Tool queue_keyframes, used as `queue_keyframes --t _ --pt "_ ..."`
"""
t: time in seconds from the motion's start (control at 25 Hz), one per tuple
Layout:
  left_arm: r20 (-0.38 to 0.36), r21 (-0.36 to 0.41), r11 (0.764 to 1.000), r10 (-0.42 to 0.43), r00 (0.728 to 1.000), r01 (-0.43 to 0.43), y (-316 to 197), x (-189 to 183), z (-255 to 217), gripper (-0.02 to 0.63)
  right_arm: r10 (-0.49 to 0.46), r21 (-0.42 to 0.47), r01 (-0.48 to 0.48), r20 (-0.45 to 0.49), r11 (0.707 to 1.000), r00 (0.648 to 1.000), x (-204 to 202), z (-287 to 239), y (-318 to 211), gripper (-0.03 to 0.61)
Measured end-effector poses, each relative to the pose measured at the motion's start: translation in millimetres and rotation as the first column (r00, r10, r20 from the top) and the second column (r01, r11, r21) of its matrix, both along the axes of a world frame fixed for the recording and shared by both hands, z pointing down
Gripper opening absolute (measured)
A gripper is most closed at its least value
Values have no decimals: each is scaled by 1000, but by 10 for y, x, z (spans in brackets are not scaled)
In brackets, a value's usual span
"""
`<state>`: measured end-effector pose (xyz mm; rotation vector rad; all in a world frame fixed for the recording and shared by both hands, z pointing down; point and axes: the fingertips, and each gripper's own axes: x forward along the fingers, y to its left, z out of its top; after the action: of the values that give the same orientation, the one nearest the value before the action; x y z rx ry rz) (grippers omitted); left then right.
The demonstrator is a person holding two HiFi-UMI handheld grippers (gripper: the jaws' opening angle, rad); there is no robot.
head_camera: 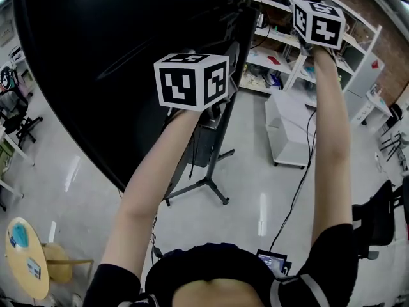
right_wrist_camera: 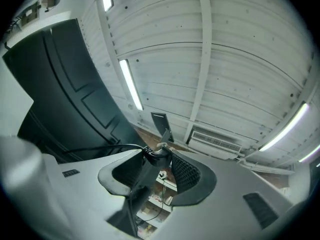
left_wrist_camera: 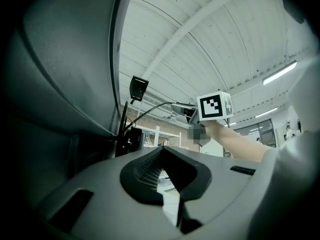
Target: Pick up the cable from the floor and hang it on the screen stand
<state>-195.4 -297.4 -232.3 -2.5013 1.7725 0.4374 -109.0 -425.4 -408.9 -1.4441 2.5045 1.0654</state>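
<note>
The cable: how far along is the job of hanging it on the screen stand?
Done: the cable is picked up. The right gripper pinches its plug end, held high beside the screen. The rest trails down toward the floor. The left gripper holds nothing. Left to do: draping it on the screen stand.

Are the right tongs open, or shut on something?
Shut on the cable: the right tongs pinch its end at their tips.

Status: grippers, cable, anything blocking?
Right gripper shut on cable end, up by screen. Left gripper shut, empty. Not hung yet; nothing seen blocking.
</note>
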Motion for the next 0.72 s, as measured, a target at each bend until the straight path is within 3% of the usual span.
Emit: queue_keyframes --t 0.2,0.36,0.72 --pt "5 5 999 32 999 -32 -12 168 108 3 64 -56 -62 30 997 998 544 328 -144 198" --pt "9 -12 999 46 999 -46 -23 330 347 3 43 -148 -33 62 988 997 729 945 -249 198" --pt "16 -12 1000 24 1000 -24 74 496 797 3 -70 -292 97 102 951 992 492 2141 -179 198"
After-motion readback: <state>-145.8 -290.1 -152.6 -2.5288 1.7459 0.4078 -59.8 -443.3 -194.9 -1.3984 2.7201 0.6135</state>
